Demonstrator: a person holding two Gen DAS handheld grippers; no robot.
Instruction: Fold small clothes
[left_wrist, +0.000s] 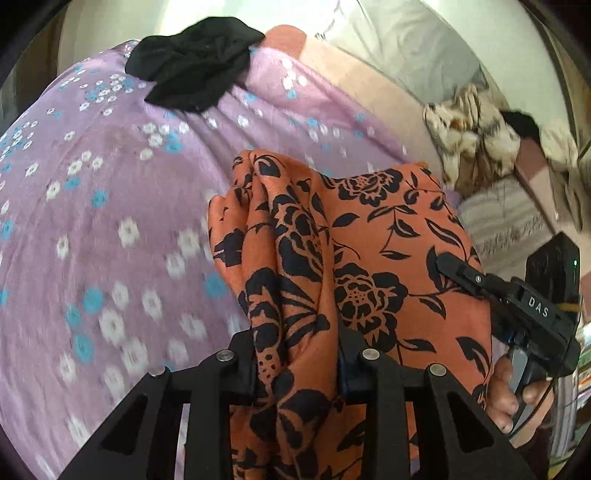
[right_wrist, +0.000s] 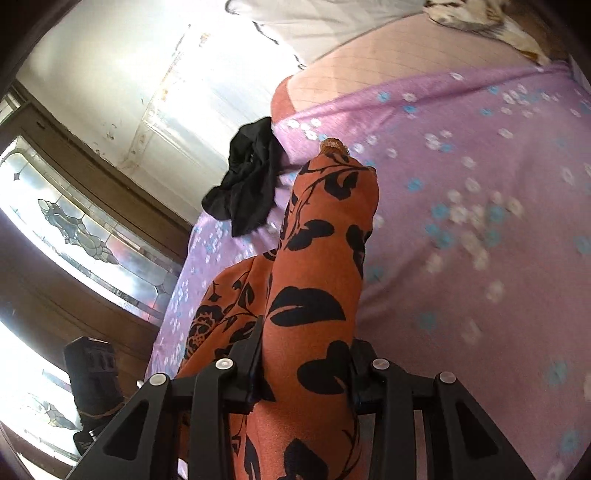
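An orange garment with a black flower print (left_wrist: 369, 229) hangs lifted over the lilac flowered bedspread (left_wrist: 110, 206). My left gripper (left_wrist: 295, 354) is shut on a bunched fold of it at the bottom of the left wrist view. At its right edge the right gripper (left_wrist: 458, 267) pinches the cloth, with a person's hand (left_wrist: 513, 398) below it. In the right wrist view the orange garment (right_wrist: 317, 258) rises in a thick roll between the closed jaws of my right gripper (right_wrist: 306, 354). The left gripper's body (right_wrist: 92, 369) shows at the lower left.
A crumpled black garment (left_wrist: 195, 66) (right_wrist: 251, 184) lies at the bedspread's (right_wrist: 480, 192) far edge. A heap of beige patterned cloth (left_wrist: 476, 136) (right_wrist: 476, 16) sits beside a grey pillow (left_wrist: 406, 48). A wall with a stained-glass window (right_wrist: 74, 225) borders the bed.
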